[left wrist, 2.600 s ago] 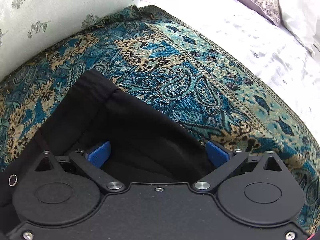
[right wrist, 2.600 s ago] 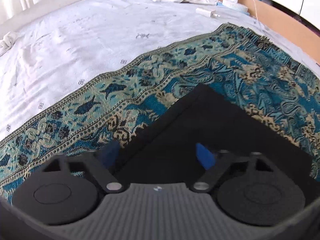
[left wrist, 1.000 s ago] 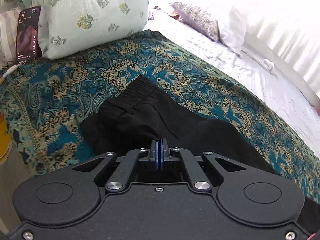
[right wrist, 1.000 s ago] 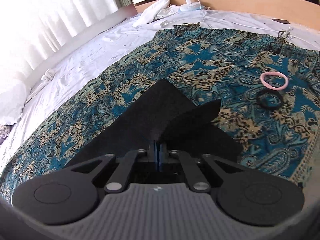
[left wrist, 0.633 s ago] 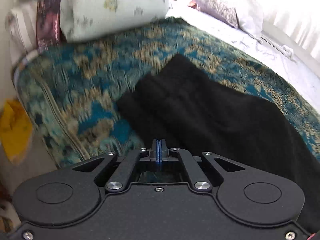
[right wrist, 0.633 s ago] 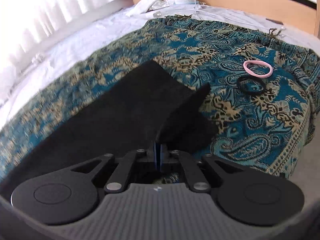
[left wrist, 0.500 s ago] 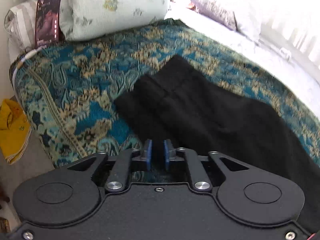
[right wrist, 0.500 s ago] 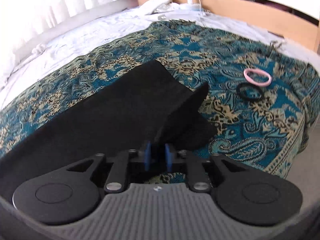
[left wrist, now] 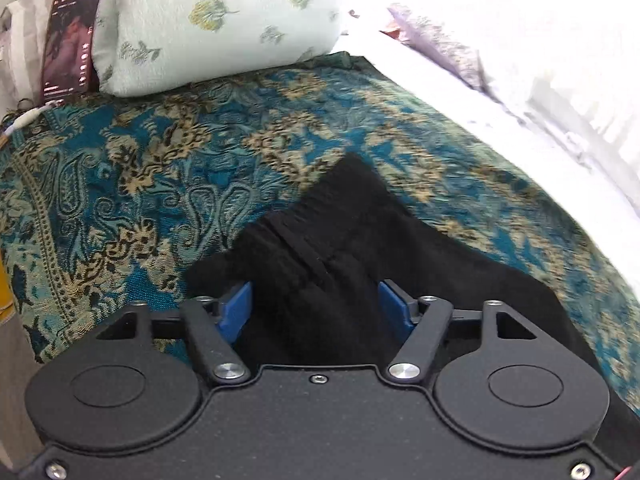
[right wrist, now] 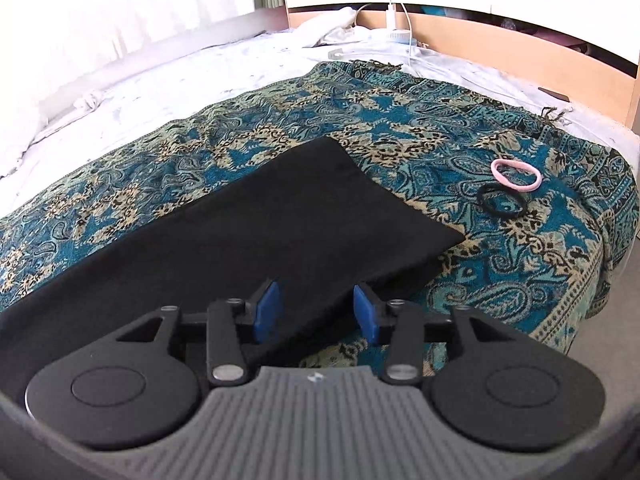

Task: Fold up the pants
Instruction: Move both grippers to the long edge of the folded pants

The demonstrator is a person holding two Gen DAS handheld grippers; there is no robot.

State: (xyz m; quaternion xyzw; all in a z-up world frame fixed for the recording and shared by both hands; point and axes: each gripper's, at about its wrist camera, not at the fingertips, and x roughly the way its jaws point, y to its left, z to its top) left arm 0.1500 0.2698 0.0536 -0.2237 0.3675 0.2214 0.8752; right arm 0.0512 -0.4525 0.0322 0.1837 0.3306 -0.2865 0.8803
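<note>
Black pants (left wrist: 360,248) lie flat on a teal paisley throw (left wrist: 132,184) spread over a bed, already doubled lengthwise into one long dark strip. The waistband end sits under the left gripper (left wrist: 314,306); the leg end (right wrist: 304,216) stretches out ahead of the right gripper (right wrist: 316,310), close to the throw's near edge.

Both grippers are letting go. The left gripper's blue jaws are opening, with cloth between them but no pad pressing on it. The right gripper's jaws are opening too, straddling the near edge of the leg end without pinching it. The step in hand looks like the release after laying one fold down.

The next move probably calls for a fresh grasp on one end of the strip, both layers together, then carrying it over the other end so the edges line up. The fabric is soft and thin, so a shallow pinch may catch only the top layer.

Nearby, a pink hair tie (right wrist: 516,174) and a black hair tie (right wrist: 502,200) rest on the throw to the right of the leg end, apart from it but close enough to be covered if the cloth shifts. A floral pillow (left wrist: 216,20) and a phone (left wrist: 70,40) stand beyond the waistband, well apart. White sheet (right wrist: 180,92) lies behind.
</note>
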